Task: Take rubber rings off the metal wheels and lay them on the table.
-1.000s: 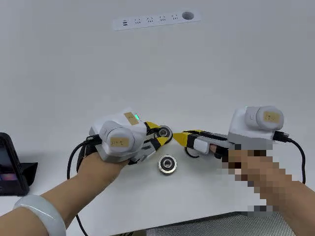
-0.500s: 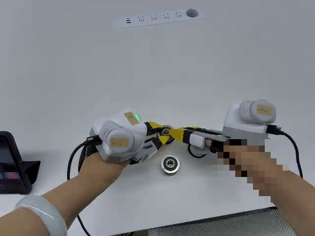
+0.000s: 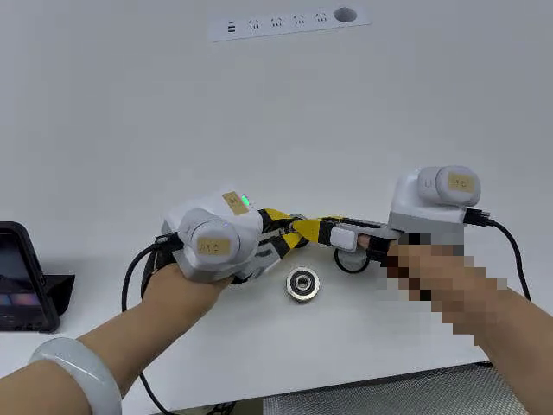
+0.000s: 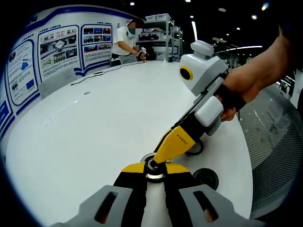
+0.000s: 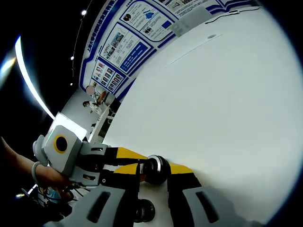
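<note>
My left gripper (image 3: 283,232) is shut on a metal wheel (image 4: 153,171) with a black rubber ring, held just above the white table. My right gripper (image 3: 304,230) comes in from the right, and its yellow jaws close on the same wheel (image 5: 156,170) at its rubber rim. In the left gripper view one right jaw tip (image 4: 174,142) rests against the wheel. A second wheel (image 3: 302,284) with its ring on lies flat on the table in front of the grippers. A loose black rubber ring (image 3: 350,261) lies under the right gripper.
A white power strip (image 3: 289,19) lies at the far edge of the table (image 3: 285,121). A dark tablet on a stand (image 3: 22,277) is at the left edge. Black cables trail from both grippers. The table's front edge (image 3: 363,380) is close to me.
My right gripper has moved left until its jaws met the wheel held in my left gripper. The left gripper has stayed put. The head camera has shifted slightly.
</note>
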`<state>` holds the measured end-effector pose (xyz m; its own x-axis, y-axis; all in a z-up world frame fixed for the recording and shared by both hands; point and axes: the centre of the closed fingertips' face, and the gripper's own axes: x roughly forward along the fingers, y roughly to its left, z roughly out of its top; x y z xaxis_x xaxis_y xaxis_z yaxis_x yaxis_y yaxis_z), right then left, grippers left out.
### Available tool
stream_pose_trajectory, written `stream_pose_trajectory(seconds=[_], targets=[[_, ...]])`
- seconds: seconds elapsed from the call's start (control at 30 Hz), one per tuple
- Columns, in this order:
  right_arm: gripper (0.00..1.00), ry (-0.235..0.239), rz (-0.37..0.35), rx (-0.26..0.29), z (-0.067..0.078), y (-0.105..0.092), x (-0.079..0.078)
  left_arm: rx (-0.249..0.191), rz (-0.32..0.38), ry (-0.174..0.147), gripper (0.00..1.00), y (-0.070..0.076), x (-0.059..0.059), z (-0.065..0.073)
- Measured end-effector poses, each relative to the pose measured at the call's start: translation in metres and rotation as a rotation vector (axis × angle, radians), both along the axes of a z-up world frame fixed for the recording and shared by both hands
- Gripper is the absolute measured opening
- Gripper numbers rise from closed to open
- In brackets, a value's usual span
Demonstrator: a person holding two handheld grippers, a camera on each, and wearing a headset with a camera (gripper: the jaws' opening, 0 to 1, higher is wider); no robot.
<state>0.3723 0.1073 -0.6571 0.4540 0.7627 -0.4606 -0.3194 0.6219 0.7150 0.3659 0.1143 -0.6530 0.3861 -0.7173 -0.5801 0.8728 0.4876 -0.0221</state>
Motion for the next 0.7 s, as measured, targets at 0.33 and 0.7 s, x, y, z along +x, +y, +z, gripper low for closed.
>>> stream_pose_trajectory(seconds=[0.33,0.7], targets=[[0.22,-0.001,-0.002,0.008,0.0049,-0.0041,-0.0043,-0.001,-0.001,-0.001,0.14,0.0,-0.0004,0.0003],[0.12,0.014,0.007,-0.017,-0.001,-0.0075,-0.0079,-0.002,-0.001,0.0,0.14,0.0004,-0.0009,0.0007]])
